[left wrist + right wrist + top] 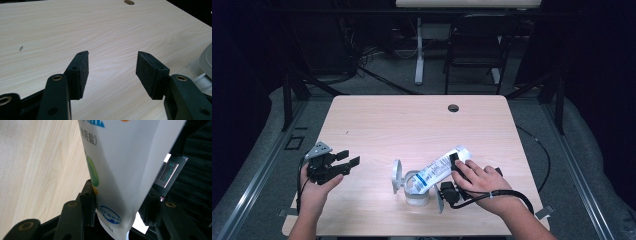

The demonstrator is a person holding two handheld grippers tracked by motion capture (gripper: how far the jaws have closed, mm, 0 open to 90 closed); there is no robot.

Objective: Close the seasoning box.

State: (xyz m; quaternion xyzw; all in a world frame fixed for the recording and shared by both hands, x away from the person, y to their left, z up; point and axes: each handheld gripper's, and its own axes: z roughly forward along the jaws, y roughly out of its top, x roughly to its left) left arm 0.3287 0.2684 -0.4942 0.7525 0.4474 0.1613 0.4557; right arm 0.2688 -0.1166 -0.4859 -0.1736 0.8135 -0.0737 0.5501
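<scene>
Two grippers: right gripper [455, 176] clamps the salt bag [439, 169], tilted mouth-down over the white jar [416, 192]. Bag is soft and slick, probably shifts inside; grip near the sealed end. Left gripper [343, 165] gapes, holding nothing. Bare wood table [412, 125]; dark room behind.

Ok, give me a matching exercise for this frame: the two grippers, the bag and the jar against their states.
Things:
1. left gripper
2. right gripper
3. bag
4. jar

States:
A. tilted, its lower end at the jar's mouth
B. open, nothing between the jaws
C. standing on the table, lid swung open
D. closed on the bag

Pairs: 1-B, 2-D, 3-A, 4-C
</scene>
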